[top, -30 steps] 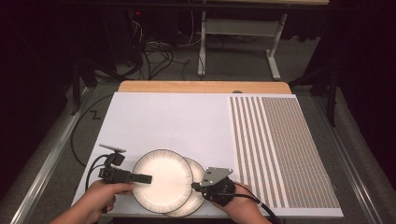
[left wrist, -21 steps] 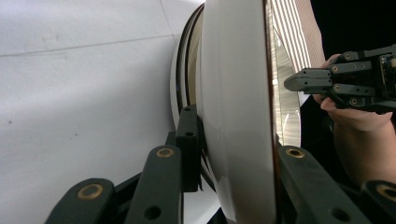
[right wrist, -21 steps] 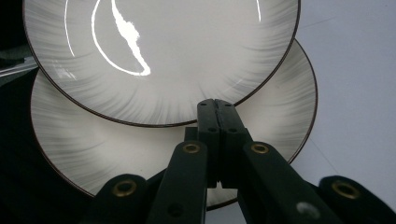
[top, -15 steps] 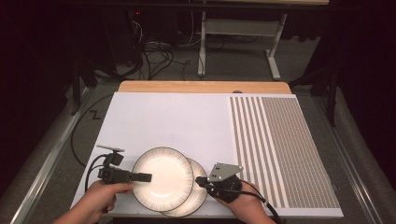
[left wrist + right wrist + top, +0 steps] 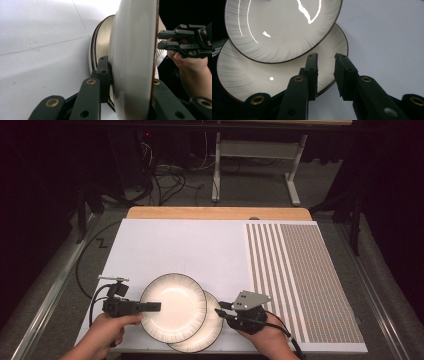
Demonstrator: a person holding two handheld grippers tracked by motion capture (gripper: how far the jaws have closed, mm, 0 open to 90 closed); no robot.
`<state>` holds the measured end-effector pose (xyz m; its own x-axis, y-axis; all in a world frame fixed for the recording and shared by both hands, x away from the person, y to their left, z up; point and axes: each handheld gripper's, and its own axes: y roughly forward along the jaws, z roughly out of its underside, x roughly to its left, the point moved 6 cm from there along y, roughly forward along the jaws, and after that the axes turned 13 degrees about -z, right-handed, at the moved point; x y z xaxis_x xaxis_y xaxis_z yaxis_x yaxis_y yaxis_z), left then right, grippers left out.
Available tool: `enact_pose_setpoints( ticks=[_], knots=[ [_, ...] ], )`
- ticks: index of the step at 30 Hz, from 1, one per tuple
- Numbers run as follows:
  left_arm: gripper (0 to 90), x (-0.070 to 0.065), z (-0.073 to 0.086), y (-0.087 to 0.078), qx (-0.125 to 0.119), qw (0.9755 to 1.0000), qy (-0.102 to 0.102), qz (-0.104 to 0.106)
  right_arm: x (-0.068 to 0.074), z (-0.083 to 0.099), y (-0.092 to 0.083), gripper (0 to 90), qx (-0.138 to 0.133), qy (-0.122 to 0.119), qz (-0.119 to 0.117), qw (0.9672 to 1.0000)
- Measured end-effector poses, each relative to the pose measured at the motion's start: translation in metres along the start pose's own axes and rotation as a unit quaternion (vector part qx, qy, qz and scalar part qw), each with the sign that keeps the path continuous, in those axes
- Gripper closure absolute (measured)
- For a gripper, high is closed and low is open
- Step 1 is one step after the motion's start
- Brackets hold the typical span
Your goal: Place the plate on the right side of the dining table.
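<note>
1. The left gripper view shows what the high view cannot: the jaws of the left gripper (image 5: 130, 87) are clamped on the rim of the upper plate (image 5: 132, 50), one jaw against its underside and the other over its face, with the lower plate (image 5: 101, 40) behind it.
2. The right gripper view shows the right gripper (image 5: 325, 67) with its jaws apart and nothing between them, poised over the 5 o'clock rim of the lower plate (image 5: 262, 77); they have just been opening.
3. In the high view the upper plate (image 5: 172, 306) overlaps the lower plate (image 5: 212, 327) at the near edge of the table (image 5: 200, 245).
4. Against a second ago, the right gripper (image 5: 224, 312) has drawn back from the plates toward 3 o'clock; the left gripper (image 5: 150, 307) has kept its hold at the upper plate's 9 o'clock edge.
5. A striped mat (image 5: 305, 280) covers the table toward 3 o'clock, well apart from the plates.
</note>
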<state>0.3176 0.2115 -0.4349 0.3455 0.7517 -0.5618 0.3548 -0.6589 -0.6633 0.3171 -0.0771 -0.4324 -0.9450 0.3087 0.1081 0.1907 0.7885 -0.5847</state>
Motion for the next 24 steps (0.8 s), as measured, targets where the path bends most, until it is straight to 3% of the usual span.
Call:
enact_pose_setpoints(
  ticks=[13,24],
  knots=[
    [76.3,0.002,-0.005,-0.006,-0.054,0.9981,0.029,-0.007,-0.018,0.008,-0.029,60.2,-0.037,0.028,0.051,0.9976],
    [76.3,0.004,-0.008,-0.013,-0.106,0.9921,0.064,-0.018,-0.028,0.014,-0.042,47.7,-0.056,0.046,0.074,0.9947]
  ],
)
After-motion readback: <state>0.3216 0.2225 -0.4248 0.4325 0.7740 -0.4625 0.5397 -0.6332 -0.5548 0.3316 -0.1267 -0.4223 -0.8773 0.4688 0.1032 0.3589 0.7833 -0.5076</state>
